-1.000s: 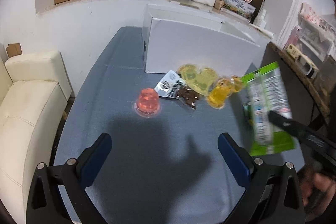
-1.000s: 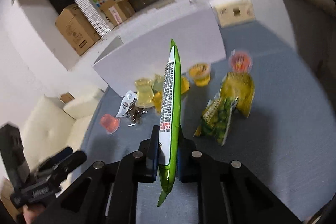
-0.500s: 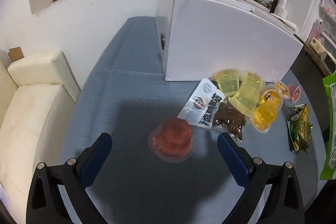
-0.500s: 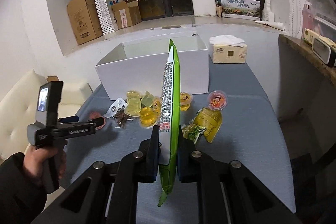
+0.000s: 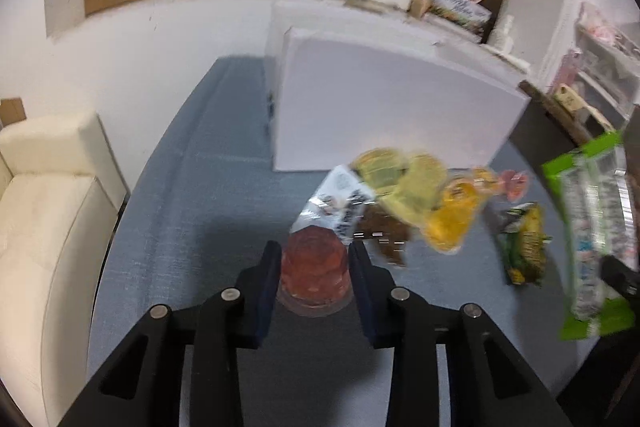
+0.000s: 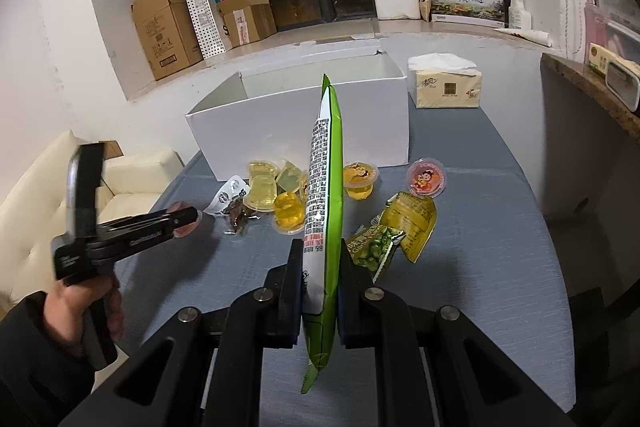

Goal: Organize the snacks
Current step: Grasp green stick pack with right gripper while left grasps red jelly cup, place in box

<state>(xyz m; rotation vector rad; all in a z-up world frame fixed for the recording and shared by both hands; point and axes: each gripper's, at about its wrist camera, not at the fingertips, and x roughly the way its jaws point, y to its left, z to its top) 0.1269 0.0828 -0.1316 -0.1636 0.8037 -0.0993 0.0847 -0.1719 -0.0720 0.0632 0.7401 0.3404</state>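
A red jelly cup (image 5: 314, 267) stands on the blue-grey table (image 5: 180, 227). My left gripper (image 5: 315, 247) is closing around it, and both blue pads touch its sides. From the right wrist view the left gripper (image 6: 186, 217) reaches in from the left, held by a hand, with the cup's pink edge (image 6: 189, 227) showing at its tips. My right gripper (image 6: 321, 245) is shut on a green snack bag (image 6: 324, 211), held upright and edge-on above the table. The same green bag (image 5: 592, 227) shows at the right of the left wrist view. An open white box (image 6: 280, 131) stands behind the snacks.
Yellow jelly cups (image 6: 262, 187), a white jerky packet (image 6: 232, 195), a pink-lidded cup (image 6: 426, 179), and green (image 6: 376, 239) and yellow packets (image 6: 412, 219) lie before the box. A tissue box (image 6: 446, 85) sits at the back right. A cream sofa (image 5: 40, 207) borders the table's left.
My left gripper moved forward and down to the red jelly cup and its jaws closed from wide open onto it. The right gripper rolled, keeping the green bag.
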